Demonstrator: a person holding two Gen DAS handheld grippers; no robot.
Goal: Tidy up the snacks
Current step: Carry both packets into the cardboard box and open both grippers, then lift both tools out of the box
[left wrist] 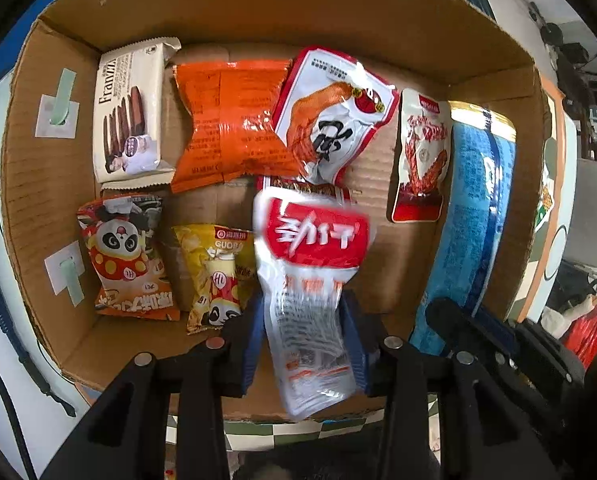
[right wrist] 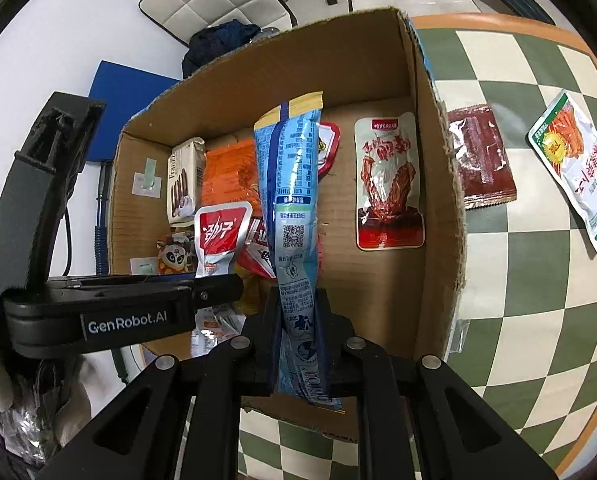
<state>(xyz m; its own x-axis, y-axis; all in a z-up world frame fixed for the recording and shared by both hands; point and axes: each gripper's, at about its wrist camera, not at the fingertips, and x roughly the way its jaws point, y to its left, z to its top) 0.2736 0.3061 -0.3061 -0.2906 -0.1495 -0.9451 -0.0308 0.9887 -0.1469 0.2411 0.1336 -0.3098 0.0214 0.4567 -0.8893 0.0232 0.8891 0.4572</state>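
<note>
cardboard box (left wrist: 494,92): the largest thing here, open-topped and standing on the checkered worktop (right wrist: 538,320). Its walls are stiff and upright, and they hem in both tools on every side.

blue packet (right wrist: 294,208): long, slim and soft. The right gripper (right wrist: 298,340) has its jaws closed on the lower end, so the rest hangs out over the box floor. Probably light; the film looks slick, so a hold near the crimped end seems safest.

red-and-white pouch (left wrist: 310,272): flat, glossy and floppy. It sits between the jaws of the left gripper (left wrist: 304,344), low over the middle of the box. The pads (left wrist: 254,344) stand right at its edges; whether they press or have let go I cannot tell. Blurred, so it may be swinging.

orange bag (left wrist: 230,124): puffy and crinkled, lying flat at the back. Likely air-filled and easy to crush.

wafer pack (left wrist: 128,116): firmer, block-like, back left corner.

panda packets (left wrist: 126,256): two small soft ones at the front left, side by side.

chicken-foot pouch (right wrist: 388,184): flat by the right wall, with bare floor between it and the hanging blue packet.

loose snacks on the worktop (right wrist: 482,156): a dark red sachet just outside the box wall, and a green-edged pouch (right wrist: 574,172) farther right, not yet boxed.

in the way: the two grippers work close together over one box, and the near wall crowds any low approach.
</note>
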